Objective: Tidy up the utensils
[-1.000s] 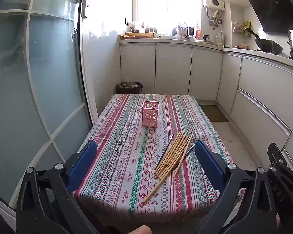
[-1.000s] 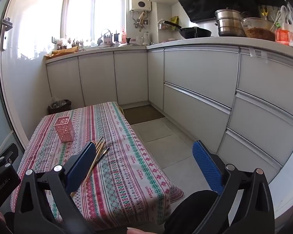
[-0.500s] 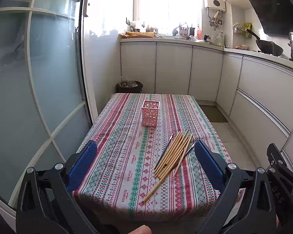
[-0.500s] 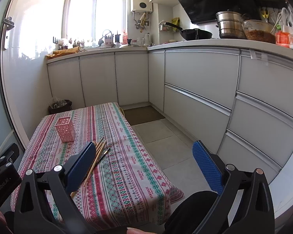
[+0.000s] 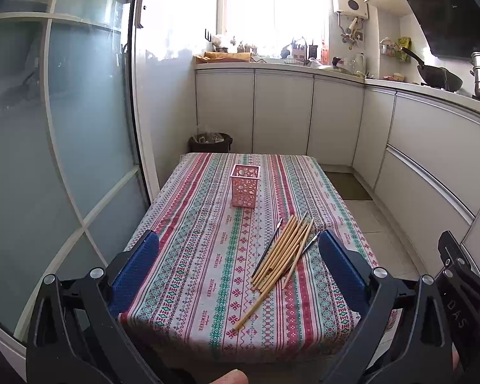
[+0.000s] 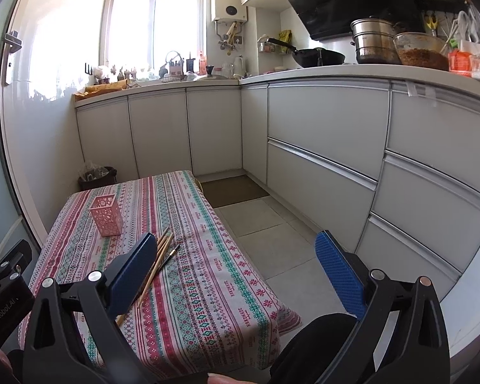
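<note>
Wooden chopsticks (image 5: 280, 252), bundled with two thin dark-handled brushes (image 5: 267, 247), are seen near the table's (image 5: 188, 249) right edge; a pink perforated holder (image 5: 245, 190) stands mid-table. Both left gripper (image 5: 238, 264) and right gripper (image 6: 236, 262) jaws are spread, empty.

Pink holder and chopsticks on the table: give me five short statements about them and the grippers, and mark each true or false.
1. The pink perforated holder stands upright on the striped tablecloth. True.
2. The wooden chopsticks are already in the holder. False: they lie in a loose bundle on the cloth, nearer the camera than the holder.
3. The left gripper is open and holds nothing. True.
4. The right gripper is shut on a chopstick. False: it is open and empty, off the table's right side.
5. Two thin dark-tipped brushes lie with the chopsticks. True.
</note>
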